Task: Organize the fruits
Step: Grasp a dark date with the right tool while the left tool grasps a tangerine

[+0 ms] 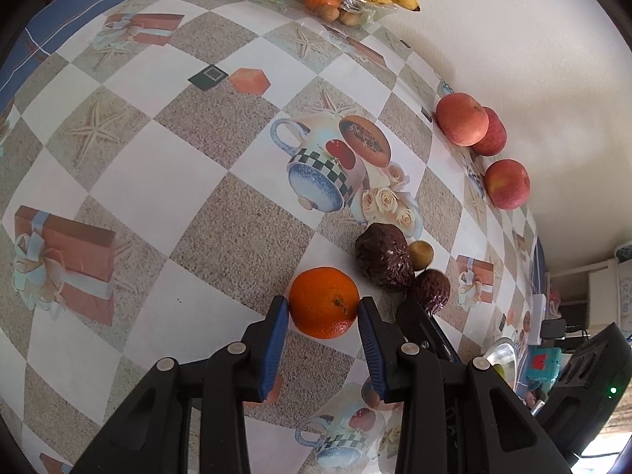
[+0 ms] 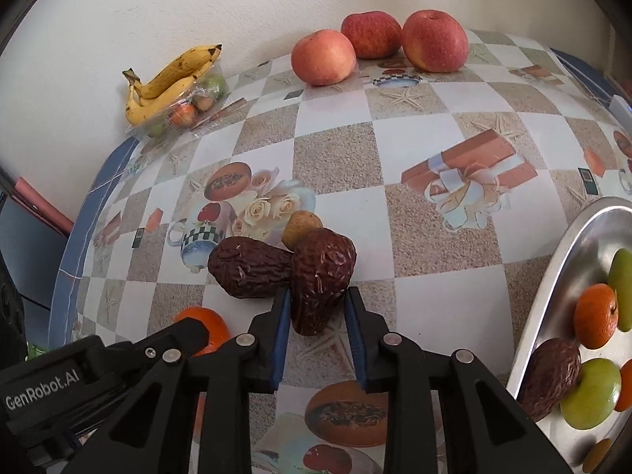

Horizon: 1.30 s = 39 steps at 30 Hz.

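Note:
My left gripper [image 1: 323, 303] has its blue pads against both sides of an orange [image 1: 324, 302] that rests on the patterned tablecloth. My right gripper [image 2: 318, 296] is closed around a wrinkled dark brown fruit [image 2: 322, 278] on the table, which leans on a second dark brown fruit [image 2: 249, 266]. A small yellow-brown fruit [image 2: 301, 226] sits just behind them. Three red apples [image 2: 375, 41] stand by the wall. A steel tray [image 2: 553, 276] at the right holds an orange, green fruits and another dark brown fruit.
Bananas [image 2: 168, 79] lie on a clear plastic pack of small fruits [image 2: 189, 108] at the far left by the white wall. The table's blue-edged border [image 2: 67, 252] runs down the left. The left gripper body [image 2: 98, 371] sits close beside my right one.

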Motion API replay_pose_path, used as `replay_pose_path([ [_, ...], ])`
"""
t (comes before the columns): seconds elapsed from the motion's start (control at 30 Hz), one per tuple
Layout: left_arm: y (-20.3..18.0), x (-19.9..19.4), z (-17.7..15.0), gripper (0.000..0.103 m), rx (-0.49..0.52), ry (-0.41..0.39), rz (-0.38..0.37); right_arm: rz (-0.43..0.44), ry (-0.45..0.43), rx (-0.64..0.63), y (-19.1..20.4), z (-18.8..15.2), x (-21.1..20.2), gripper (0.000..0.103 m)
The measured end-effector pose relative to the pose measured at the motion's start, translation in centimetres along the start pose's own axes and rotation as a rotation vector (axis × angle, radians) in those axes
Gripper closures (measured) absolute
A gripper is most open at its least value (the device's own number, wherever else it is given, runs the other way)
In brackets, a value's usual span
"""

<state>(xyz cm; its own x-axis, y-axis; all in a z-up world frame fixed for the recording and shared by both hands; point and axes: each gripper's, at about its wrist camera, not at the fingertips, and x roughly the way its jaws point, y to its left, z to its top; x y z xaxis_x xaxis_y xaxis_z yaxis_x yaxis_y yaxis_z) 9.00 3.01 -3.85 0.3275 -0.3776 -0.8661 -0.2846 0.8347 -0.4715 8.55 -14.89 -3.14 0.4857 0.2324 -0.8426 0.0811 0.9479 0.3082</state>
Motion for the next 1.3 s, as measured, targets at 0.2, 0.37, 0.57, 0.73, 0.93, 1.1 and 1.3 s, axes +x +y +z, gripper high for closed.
replay_pose_path([
  [0.2,0.0,0.1,-0.3,0.064,-0.008,0.014,-0.009,-0.004,0.035,0.021,-0.1,-0.2,-0.9,0.076],
  [0.37,0.0,-0.2,-0.6,0.066,-0.007,0.01,-0.006,0.004,0.052,0.013,-0.4,-1.1,-2.8,0.077],
  [0.57,-0.7,-0.9,-1.2,0.072,0.011,0.017,-0.042,-0.028,0.043,-0.034,-1.1,-2.0,-5.3,0.08],
  [0.73,-0.7,-0.9,-1.4,0.072,0.009,0.018,-0.038,-0.042,0.034,-0.057,-1.6,-2.3,-6.5,0.08],
  [0.93,-0.2,-1.3,-0.7,0.069,-0.005,-0.017,-0.027,-0.014,0.012,-0.016,-2.3,-1.7,-6.2,0.081],
  [1.1,-0.3,-1.1,-0.2,0.055,-0.006,-0.027,-0.018,0.038,-0.035,0.011,-2.2,-0.3,-5.0,0.074],
  [1.3,0.3,0.1,0.1,0.053,-0.032,-0.005,0.012,0.125,-0.042,0.126,-1.9,0.4,-2.3,0.072],
])
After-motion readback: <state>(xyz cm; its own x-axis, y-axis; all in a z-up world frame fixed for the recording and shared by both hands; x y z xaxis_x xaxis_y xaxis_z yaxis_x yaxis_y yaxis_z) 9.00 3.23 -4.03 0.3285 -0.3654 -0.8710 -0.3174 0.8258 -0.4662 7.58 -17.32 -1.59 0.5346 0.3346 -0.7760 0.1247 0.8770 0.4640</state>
